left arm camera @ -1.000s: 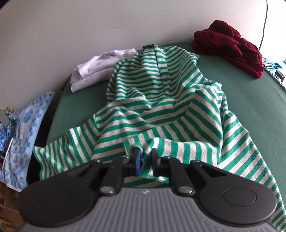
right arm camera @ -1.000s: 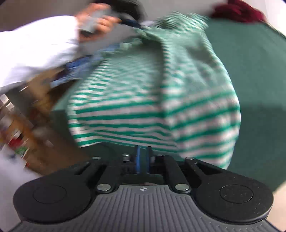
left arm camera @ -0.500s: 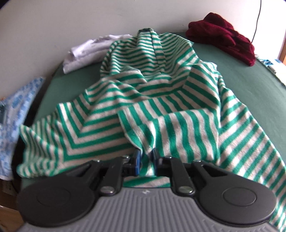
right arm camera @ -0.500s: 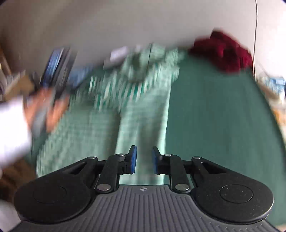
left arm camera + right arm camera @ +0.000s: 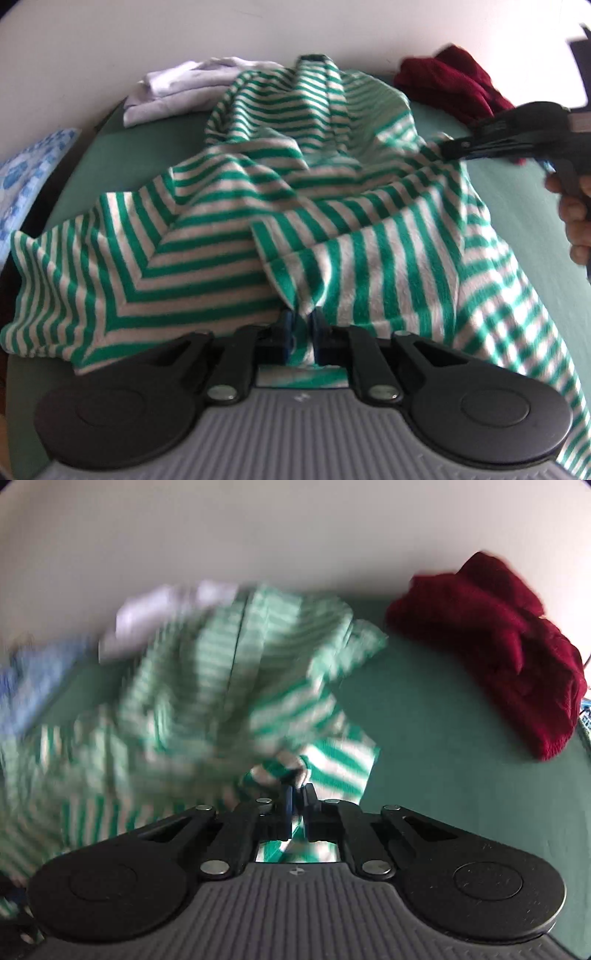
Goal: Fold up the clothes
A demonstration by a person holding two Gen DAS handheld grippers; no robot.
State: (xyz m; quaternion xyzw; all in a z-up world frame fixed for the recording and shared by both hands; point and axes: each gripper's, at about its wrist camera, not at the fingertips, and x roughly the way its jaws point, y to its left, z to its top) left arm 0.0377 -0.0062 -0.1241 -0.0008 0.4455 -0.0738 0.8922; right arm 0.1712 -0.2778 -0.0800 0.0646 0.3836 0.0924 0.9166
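Observation:
A green-and-white striped garment (image 5: pixel 221 221) lies bunched on the green table (image 5: pixel 110 166). My left gripper (image 5: pixel 302 317) pinches a fold of its near edge, and its jaws are closing on the cloth. My right gripper (image 5: pixel 298 794) is closing its jaws on a bunched bit of the striped garment (image 5: pixel 207 686) at its right side. In the left wrist view the right gripper (image 5: pixel 448 147) reaches in from the right, held by a hand (image 5: pixel 576 221), with its tip at the cloth's right edge. The right wrist view is motion-blurred.
A dark red garment (image 5: pixel 450 85) lies at the table's far right, also plain in the right wrist view (image 5: pixel 509 646). A folded white garment (image 5: pixel 177 88) sits at the far left by the wall. A blue patterned cloth (image 5: pixel 29 166) lies off the left edge.
My right gripper swung across to the garment's right side, opened, then shut on the cloth, and now shows in the left wrist view. My left gripper sank a little, still gripping the fold.

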